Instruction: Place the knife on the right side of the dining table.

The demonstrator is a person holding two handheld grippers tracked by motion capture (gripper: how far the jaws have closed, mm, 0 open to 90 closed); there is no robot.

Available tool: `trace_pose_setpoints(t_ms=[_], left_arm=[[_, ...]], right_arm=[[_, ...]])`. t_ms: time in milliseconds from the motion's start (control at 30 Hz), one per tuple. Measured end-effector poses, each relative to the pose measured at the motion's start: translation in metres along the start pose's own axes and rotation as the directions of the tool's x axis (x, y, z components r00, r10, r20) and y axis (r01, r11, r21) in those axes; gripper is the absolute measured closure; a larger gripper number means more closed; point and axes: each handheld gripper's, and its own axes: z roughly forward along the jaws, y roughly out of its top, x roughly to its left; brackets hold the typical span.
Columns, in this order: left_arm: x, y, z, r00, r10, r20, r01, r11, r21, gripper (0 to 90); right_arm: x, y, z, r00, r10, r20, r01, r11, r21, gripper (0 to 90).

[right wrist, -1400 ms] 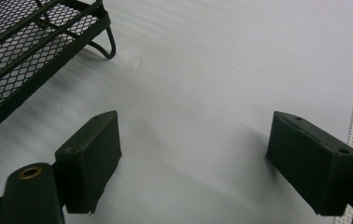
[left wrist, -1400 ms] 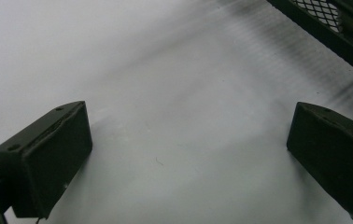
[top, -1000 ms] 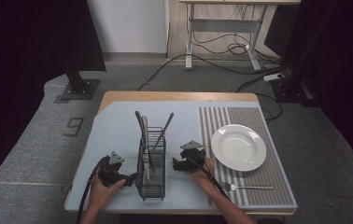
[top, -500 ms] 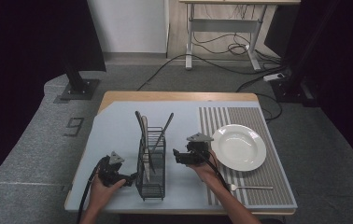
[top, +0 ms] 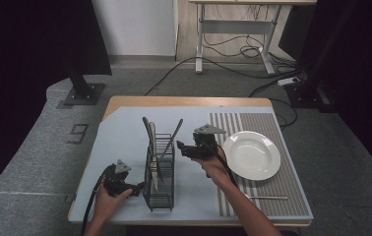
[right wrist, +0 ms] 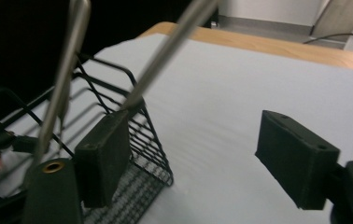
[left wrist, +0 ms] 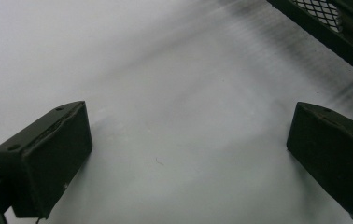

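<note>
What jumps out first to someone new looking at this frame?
The black wire caddy at the table's middle, with cutlery sticking up from it, flanked by the left gripper and the raised right gripper, both open. Right of them, a white plate sits on a striped mat, a fork near its front edge.

Black wire basket (top: 159,169), silver cutlery (top: 171,140), white plate (top: 251,154) on grey-and-white striped mat (top: 272,123), pale blue sheet (top: 120,142) over wood-edged desk (top: 189,102), black grippers.
</note>
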Motion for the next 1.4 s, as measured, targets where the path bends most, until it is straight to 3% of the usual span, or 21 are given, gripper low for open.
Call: trace_pose_setpoints(t_ms=[200,567,700,867,900,1067,1200,1400], left_arm=[[0.000,0.000,0.000,1.0000,0.001,0.000,-0.001,1.0000,0.001,0.0],[0.000,0.000,0.000,1.0000,-0.001,0.001,0.001,1.0000,-0.001,0.0],[0.000,0.000,0.000,1.0000,-0.001,0.000,0.001,1.0000,-0.001,0.0],[0.000,0.000,0.000,1.0000,-0.001,0.000,0.001,1.0000,-0.001,0.0],[0.000,0.000,0.000,1.0000,-0.001,0.000,0.001,1.0000,-0.001,0.0],[0.000,0.000,0.000,1.0000,-0.001,0.001,0.001,1.0000,-0.001,0.0],[0.000,0.000,0.000,1.0000,-0.001,0.001,0.001,1.0000,-0.001,0.0],[0.000,0.000,0.000,1.0000,-0.001,0.000,0.001,1.0000,-0.001,0.0]], right_arm=[[0.008,0.017,0.004,0.9993,-0.032,-0.020,0.031,0.999,-0.019,33.8],[0.012,0.035,0.021,0.9996,-0.026,-0.014,0.026,1.000,-0.005,40.4],[0.015,0.037,0.031,0.9974,-0.008,-0.071,0.008,1.000,0.004,44.2],[0.016,0.037,0.034,0.9963,-0.004,-0.086,0.004,1.000,0.004,46.4],[0.014,0.039,0.032,0.9957,0.010,-0.092,-0.010,1.000,-0.005,56.2],[0.009,0.040,0.031,0.9986,0.007,-0.053,-0.008,1.000,-0.012,64.5],[0.005,0.040,0.034,0.9964,0.037,-0.076,-0.037,0.999,-0.002,65.4],[0.007,0.041,0.035,0.9973,0.029,-0.067,-0.029,1.000,0.006,68.3]])
